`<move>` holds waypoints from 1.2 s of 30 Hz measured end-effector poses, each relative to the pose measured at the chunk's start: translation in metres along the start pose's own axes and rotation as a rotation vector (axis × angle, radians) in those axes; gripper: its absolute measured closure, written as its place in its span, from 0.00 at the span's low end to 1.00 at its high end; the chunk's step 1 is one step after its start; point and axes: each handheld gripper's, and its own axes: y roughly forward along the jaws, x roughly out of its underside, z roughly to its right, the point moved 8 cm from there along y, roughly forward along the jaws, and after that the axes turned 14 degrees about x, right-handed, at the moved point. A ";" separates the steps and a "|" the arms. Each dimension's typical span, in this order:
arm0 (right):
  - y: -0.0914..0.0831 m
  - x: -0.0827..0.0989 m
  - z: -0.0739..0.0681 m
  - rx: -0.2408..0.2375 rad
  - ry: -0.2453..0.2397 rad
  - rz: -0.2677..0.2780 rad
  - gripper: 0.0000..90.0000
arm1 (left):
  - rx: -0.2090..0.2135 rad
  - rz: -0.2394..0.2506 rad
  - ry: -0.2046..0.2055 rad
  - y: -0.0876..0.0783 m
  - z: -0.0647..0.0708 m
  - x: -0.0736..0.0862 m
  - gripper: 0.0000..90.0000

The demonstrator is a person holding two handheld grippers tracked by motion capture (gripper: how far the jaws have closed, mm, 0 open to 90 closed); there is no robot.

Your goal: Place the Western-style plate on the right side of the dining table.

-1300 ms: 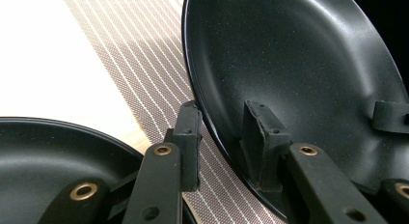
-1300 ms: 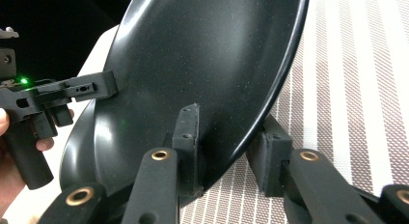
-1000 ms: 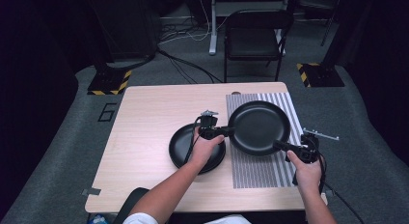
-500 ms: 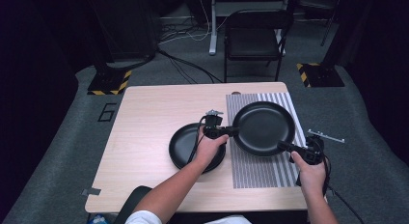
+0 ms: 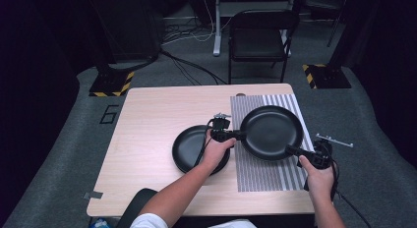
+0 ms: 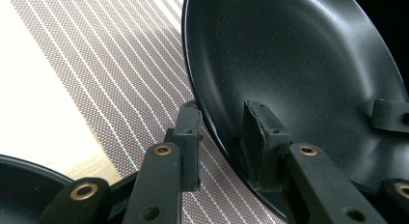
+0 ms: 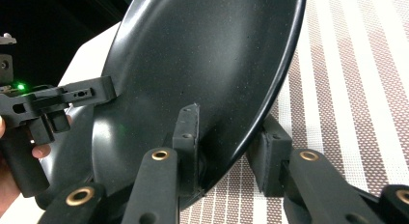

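A large black plate (image 5: 271, 132) hangs tilted over the striped mat (image 5: 268, 174), held from both sides. My left gripper (image 5: 240, 135) is shut on its left rim. In the left gripper view the jaws straddle that rim (image 6: 224, 137), one inside the plate (image 6: 299, 55) and one outside. My right gripper (image 5: 291, 150) is shut on the near right rim. In the right gripper view its jaws (image 7: 226, 132) pinch the edge of the plate (image 7: 193, 55), and the left gripper (image 7: 72, 96) shows across it. A smaller black plate (image 5: 189, 149) lies on the table under my left hand.
The wooden table (image 5: 147, 120) has bare room at its left and far side. The mat (image 6: 111, 64) covers the right part. A black folding chair (image 5: 258, 41) stands beyond the far edge, with cables on the floor near it.
The large plate and both grippers have drifted slightly to the right over the mat. Both grips are unchanged.
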 end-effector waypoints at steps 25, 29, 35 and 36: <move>0.017 0.014 0.014 0.035 0.012 -0.045 0.74 | -0.010 -0.042 -0.043 0.015 -0.015 0.018 0.76; 0.020 0.012 0.016 0.035 0.021 -0.046 0.74 | -0.017 -0.035 -0.057 0.019 -0.017 0.017 0.76; 0.027 0.011 0.020 0.036 0.033 -0.059 0.74 | -0.027 -0.035 -0.075 0.024 -0.023 0.017 0.76; 0.028 0.011 0.020 0.033 0.028 -0.059 0.74 | -0.026 -0.035 -0.076 0.024 -0.025 0.017 0.76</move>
